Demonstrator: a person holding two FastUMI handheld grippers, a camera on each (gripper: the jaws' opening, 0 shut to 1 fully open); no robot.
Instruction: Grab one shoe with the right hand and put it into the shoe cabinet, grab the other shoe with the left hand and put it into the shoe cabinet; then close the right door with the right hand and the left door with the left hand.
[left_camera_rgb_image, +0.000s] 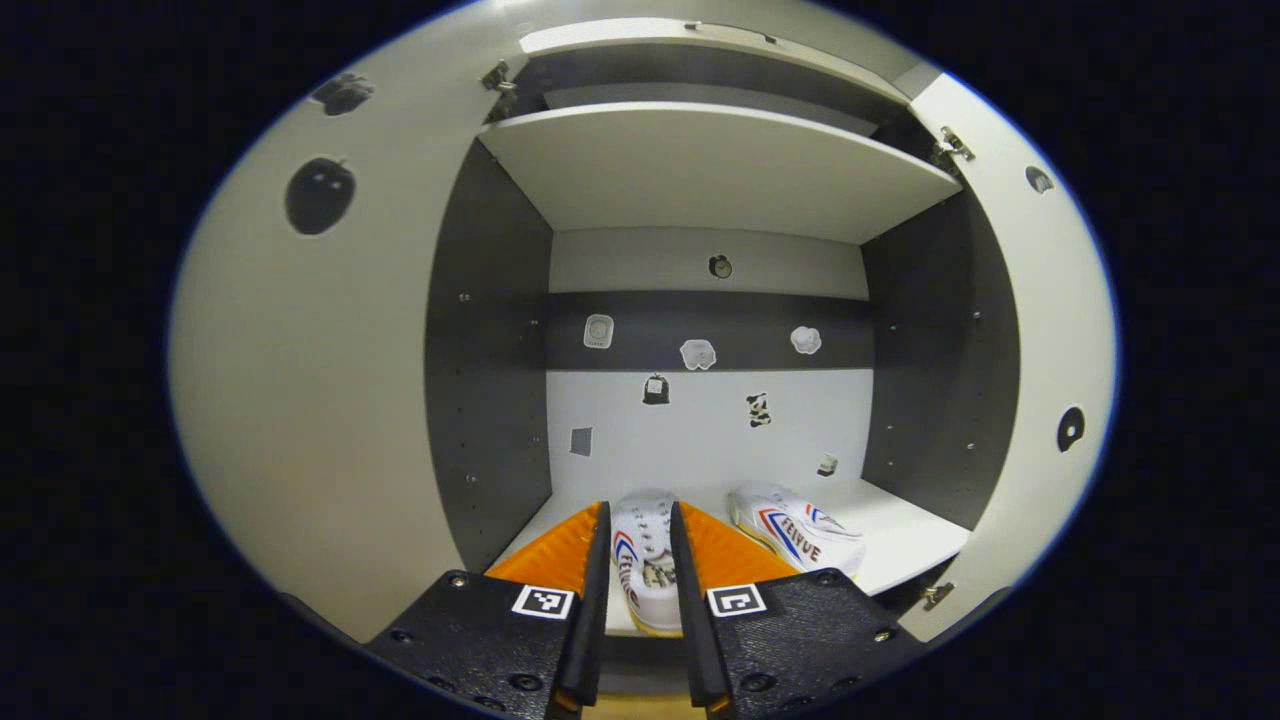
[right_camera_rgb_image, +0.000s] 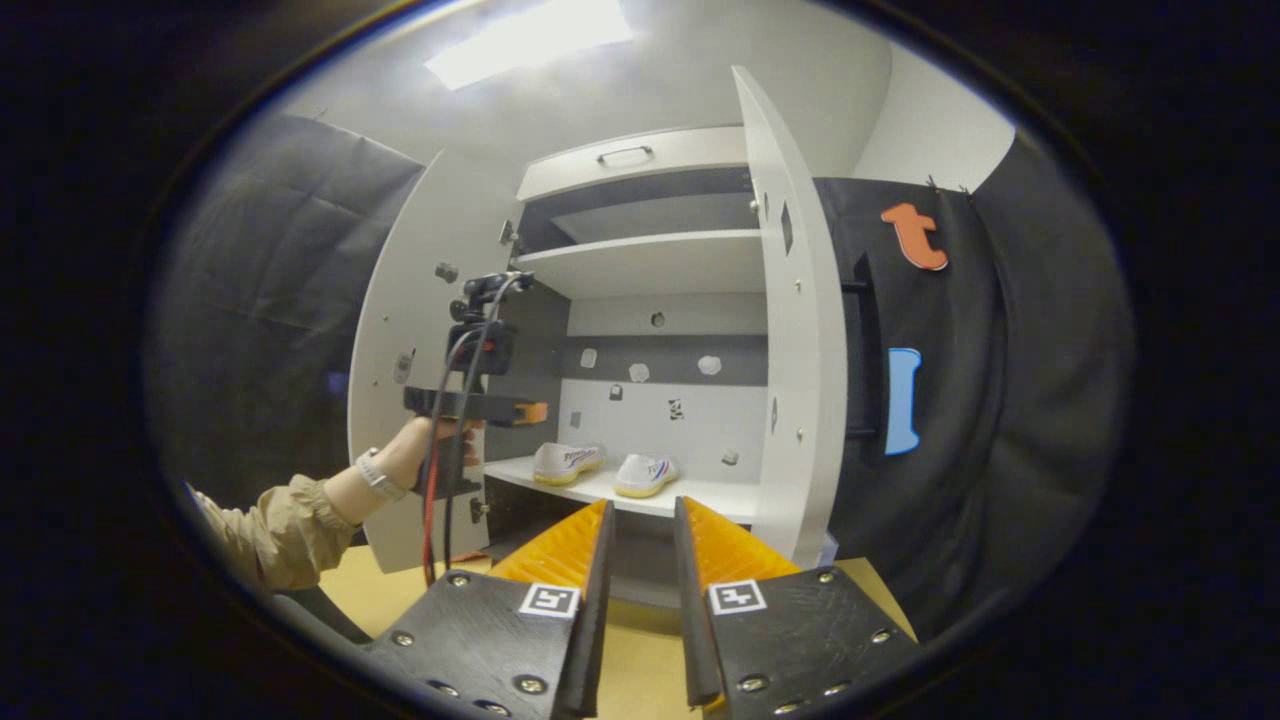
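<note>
Left gripper view: the left gripper (left_camera_rgb_image: 640, 560) faces straight into the shoe cabinet (left_camera_rgb_image: 480, 380). Its 2 fingers stand a narrow gap apart. 1 shoe (left_camera_rgb_image: 645, 570) shows through that gap, lying on the bottom shelf (left_camera_rgb_image: 905, 545) just ahead of the tips. Whether the fingers touch it cannot be told, but the right gripper view places this tool in front of the shelf edge, so it is judged free. The other shoe (left_camera_rgb_image: 795, 530) lies ahead and to the right of the fingers, near the first and angled away from it. The left door (left_camera_rgb_image: 300, 400) stands wide open on the tool's left, the right door (left_camera_rgb_image: 1040, 350) on its right.

Right gripper view: the right gripper (right_camera_rgb_image: 640, 570) sits well back from the cabinet, fingers a narrow gap apart and holding nothing. Both shoes rest on the shelf ahead. The right door (right_camera_rgb_image: 790, 330) stands edge-on, ahead and slightly right of the fingers. A hand (right_camera_rgb_image: 425, 445) holds the left tool against the left door's inner face.

Assessment: both shoes are stowed, and 2 doors remain to shut.

Risks:
1. The near shoe lies close to the shelf's front edge, so a closing door could strike its heel and fail to seat.
2. The left tool and its trailing cables sit within the left door's swing.
3. The right door offers only a thin edge, so a glancing push may slip off.
</note>
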